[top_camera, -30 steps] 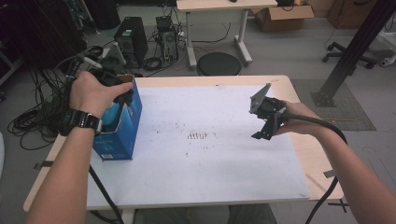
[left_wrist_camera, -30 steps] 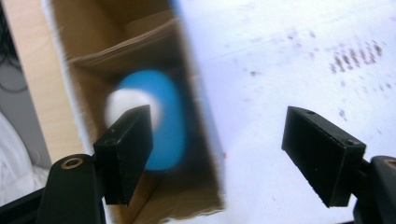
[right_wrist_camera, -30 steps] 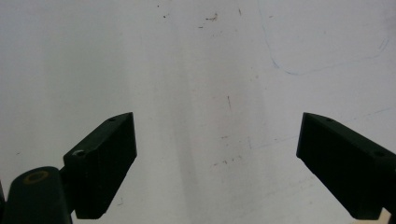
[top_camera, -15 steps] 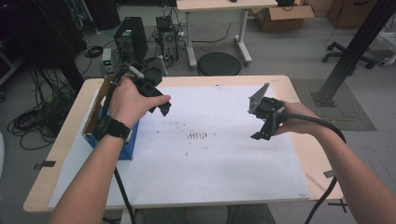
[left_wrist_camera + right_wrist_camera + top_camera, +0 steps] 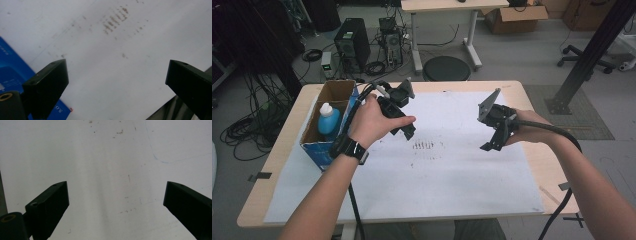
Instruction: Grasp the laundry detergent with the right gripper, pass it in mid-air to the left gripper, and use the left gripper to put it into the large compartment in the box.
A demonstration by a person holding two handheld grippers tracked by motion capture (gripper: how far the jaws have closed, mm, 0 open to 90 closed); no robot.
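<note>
Desk (image 5: 532, 165): pale wood, covered by a matt white paper sheet (image 5: 452, 175) with brown smudges. Box (image 5: 314, 145) at left: cardboard, raw brown inside, printed glossy blue outside. Bottle (image 5: 328, 120) within: smooth blue plastic, white cap. Jaws: matt black plastic.

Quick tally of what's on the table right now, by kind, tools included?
Tools: 2, left tool and right tool, both held open above the sheet
Cardboard boxes: 1, blue-sided box at the left edge
Bottles: 1, blue bottle with white cap, standing in the box
White sheets: 1, white sheet covering the tabletop
Total: 5
</note>
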